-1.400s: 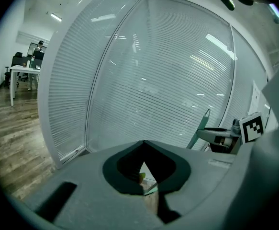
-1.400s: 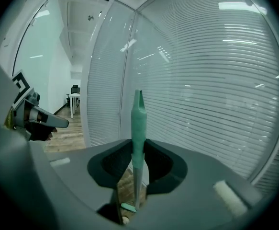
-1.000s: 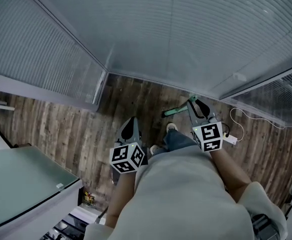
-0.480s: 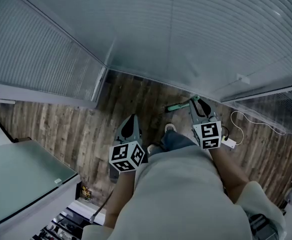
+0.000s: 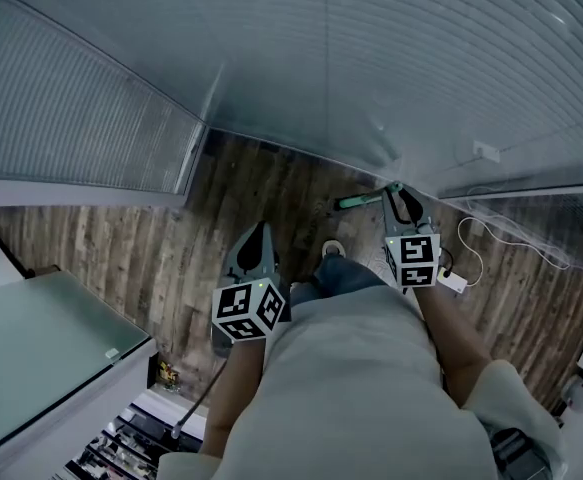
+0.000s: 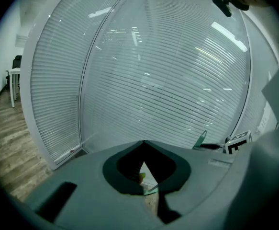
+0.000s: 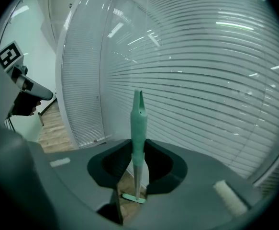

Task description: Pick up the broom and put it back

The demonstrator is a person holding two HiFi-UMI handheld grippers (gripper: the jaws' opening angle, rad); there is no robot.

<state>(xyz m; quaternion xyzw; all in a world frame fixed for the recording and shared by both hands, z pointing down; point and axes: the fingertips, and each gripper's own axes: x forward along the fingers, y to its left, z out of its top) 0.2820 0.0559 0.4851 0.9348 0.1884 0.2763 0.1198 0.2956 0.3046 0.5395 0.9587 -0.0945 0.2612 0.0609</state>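
Between right gripper (image 7: 138, 145) jaws: broom (image 7: 138, 123) pinched by handle, upright, head below. Left gripper (image 6: 143, 143) jaws pressed together.

floor (image 5: 121, 258): dark wood planks | right: white cable (image 5: 496, 240) looped beside a white plug block (image 5: 453, 282) | centre: pale shoe (image 5: 333, 251) | broom (image 7: 138, 128) foot down by the planks, touching? can't tell tbh

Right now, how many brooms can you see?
1. The green-handled broom is clamped between the jaws of the right gripper, in front of the blinds. None shows elsewhere on the floor, though one could lie out of view.
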